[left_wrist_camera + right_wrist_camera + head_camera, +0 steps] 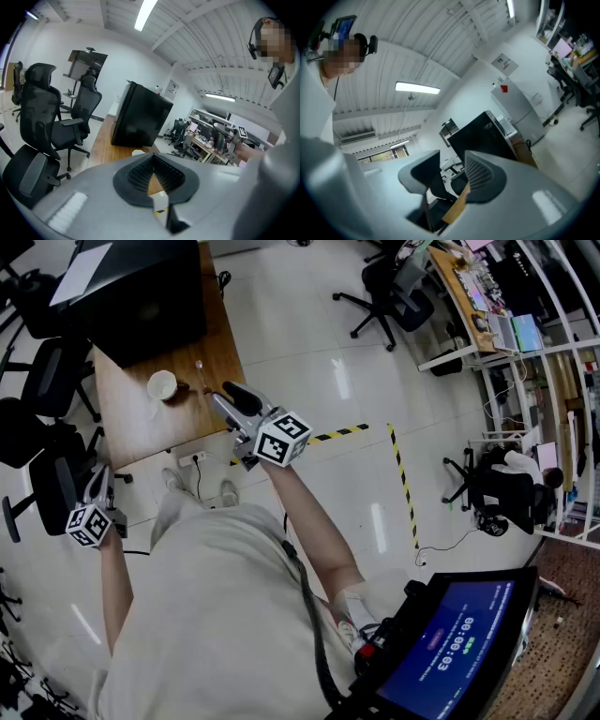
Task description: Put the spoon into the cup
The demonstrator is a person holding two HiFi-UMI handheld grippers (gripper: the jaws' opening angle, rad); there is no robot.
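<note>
The right tool [232, 399] is hovering with jaws apart and empty, probably lining up on the spoon [201, 374] lying just ahead on the table [141, 432], beside the cup [162, 385]. The left tool [97, 484], jaws together, is hanging low, likely unneeded.

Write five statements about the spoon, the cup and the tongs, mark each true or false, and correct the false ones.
1. The spoon lies on the wooden table near the cup. True.
2. The spoon already stands in the cup. False: it lies on the table beside the cup.
3. The right tongs grip the spoon. False: their jaws stand apart with nothing between them.
4. A black box sits on the table. True.
5. The left tongs hover over the cup. False: they hang low at the person's side, off the table.
</note>
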